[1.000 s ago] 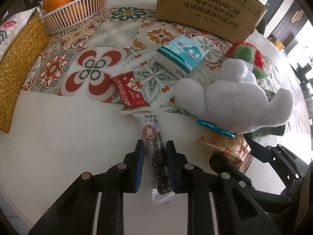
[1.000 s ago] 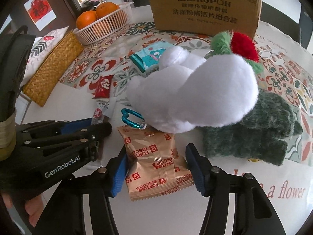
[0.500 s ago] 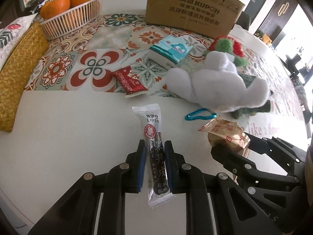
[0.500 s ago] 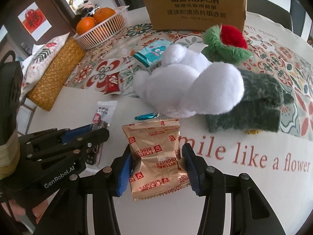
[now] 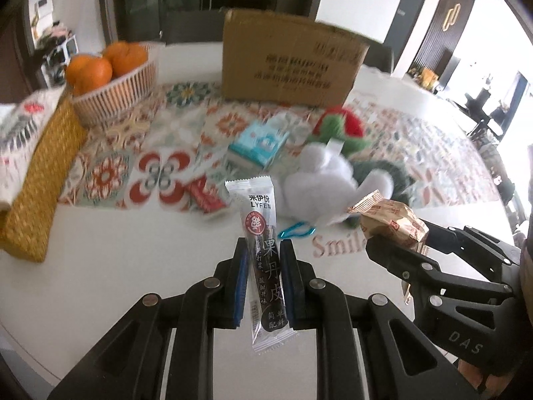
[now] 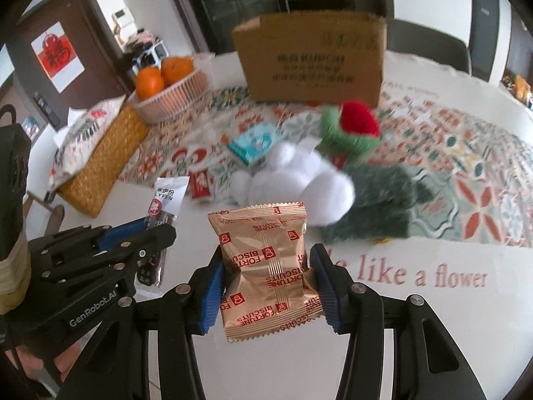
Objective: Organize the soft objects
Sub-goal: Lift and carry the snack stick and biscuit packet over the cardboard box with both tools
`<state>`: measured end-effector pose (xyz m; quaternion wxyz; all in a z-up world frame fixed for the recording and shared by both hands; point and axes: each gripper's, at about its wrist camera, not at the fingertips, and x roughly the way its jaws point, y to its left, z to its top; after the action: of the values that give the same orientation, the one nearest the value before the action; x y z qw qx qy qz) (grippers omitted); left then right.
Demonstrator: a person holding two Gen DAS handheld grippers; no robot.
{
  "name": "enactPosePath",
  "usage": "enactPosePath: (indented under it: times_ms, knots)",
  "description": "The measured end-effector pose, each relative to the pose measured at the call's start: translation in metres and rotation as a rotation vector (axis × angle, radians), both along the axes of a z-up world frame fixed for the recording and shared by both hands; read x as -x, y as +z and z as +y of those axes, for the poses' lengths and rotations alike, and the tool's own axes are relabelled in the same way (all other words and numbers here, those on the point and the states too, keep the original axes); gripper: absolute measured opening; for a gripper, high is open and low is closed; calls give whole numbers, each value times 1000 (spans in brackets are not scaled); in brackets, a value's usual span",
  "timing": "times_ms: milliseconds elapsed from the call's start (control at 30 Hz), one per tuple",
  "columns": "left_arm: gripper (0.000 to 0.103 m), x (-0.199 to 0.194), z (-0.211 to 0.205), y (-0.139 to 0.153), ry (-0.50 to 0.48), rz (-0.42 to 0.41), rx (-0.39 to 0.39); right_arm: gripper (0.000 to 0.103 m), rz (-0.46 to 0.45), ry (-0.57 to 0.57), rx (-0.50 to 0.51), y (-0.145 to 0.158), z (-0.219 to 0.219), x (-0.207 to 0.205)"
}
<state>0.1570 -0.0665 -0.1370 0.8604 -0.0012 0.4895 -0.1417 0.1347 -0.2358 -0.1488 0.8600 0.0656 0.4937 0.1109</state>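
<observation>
My left gripper (image 5: 264,260) is shut on a long dark LYFEN snack stick (image 5: 263,253) and holds it up above the table. My right gripper (image 6: 266,266) is shut on a gold Fortune Biscuits packet (image 6: 266,266), also lifted; the packet also shows in the left wrist view (image 5: 389,221). On the table behind lie a white plush toy (image 6: 299,183), a red and green plush (image 6: 353,130) and a dark green fuzzy cloth (image 6: 376,206). The left gripper also shows at the left of the right wrist view (image 6: 156,233).
A cardboard box (image 5: 289,63) stands at the back. A basket of oranges (image 5: 113,80) and a woven yellow box (image 5: 40,180) are at the left. A teal tissue pack (image 5: 260,143), a red snack packet (image 5: 206,196) and a blue carabiner (image 5: 298,230) lie on the patterned mat.
Both grippers have risen off the table and pulled back, lifting the snack stick and the biscuit packet. The plush toys now sit farther away.
</observation>
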Motion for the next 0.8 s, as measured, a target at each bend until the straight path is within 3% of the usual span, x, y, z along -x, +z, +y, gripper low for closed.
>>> enactPosePath:
  times_ms: [800]
  knots:
    - [19, -47, -11, 92, -35, -282, 34, 51, -280, -120, 53, 95, -17, -31]
